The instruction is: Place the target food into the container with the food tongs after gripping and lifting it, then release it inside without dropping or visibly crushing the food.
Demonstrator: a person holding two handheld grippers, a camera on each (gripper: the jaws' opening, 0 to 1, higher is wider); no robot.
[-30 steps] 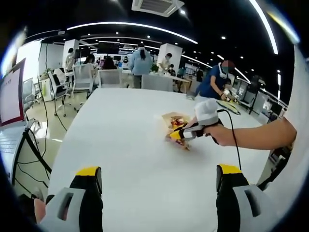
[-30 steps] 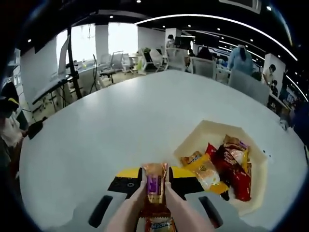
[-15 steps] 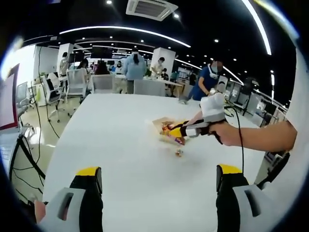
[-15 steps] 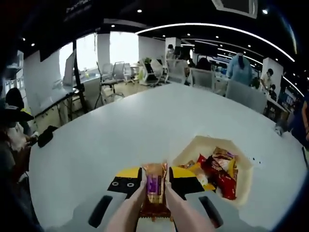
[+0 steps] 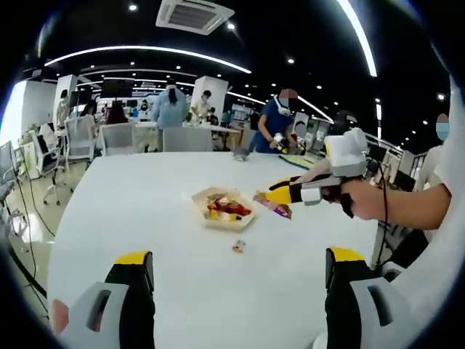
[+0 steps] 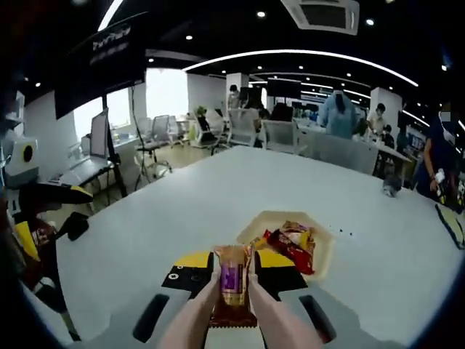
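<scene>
- The right tool (image 6: 234, 270), a two-jaw gripper with yellow-and-black tips fitted with pale pink tong blades, is clamped on a small snack packet in a brown and orange wrapper with a purple patch (image 6: 234, 280); the packet stands upright between the blades, held clear of the broad white worktop (image 6: 182, 211).
- Ahead of this tool and a little to its right, a shallow cream-coloured tray (image 6: 323, 243) sits on the worktop, holding a heap of red, yellow and orange snack packets (image 6: 290, 240).
- In the left gripper view the right tool (image 5: 280, 198) comes in from the right, held in a person's hand (image 5: 360, 200); the held packet (image 5: 275, 206) hangs above the worktop, just right of the tray (image 5: 207, 218) and apart from it.
- One small wrapped snack (image 5: 237, 247) lies loose on the worktop (image 5: 123, 211), nearer the left tool than the tray.
- The left tool (image 5: 240, 276) has its two yellow-tipped black jaws spread wide apart with nothing between them, low over the worktop's near side.
- Beyond the far edge of the worktop stand grey office chairs (image 6: 280, 134) and several people (image 5: 276, 123).
</scene>
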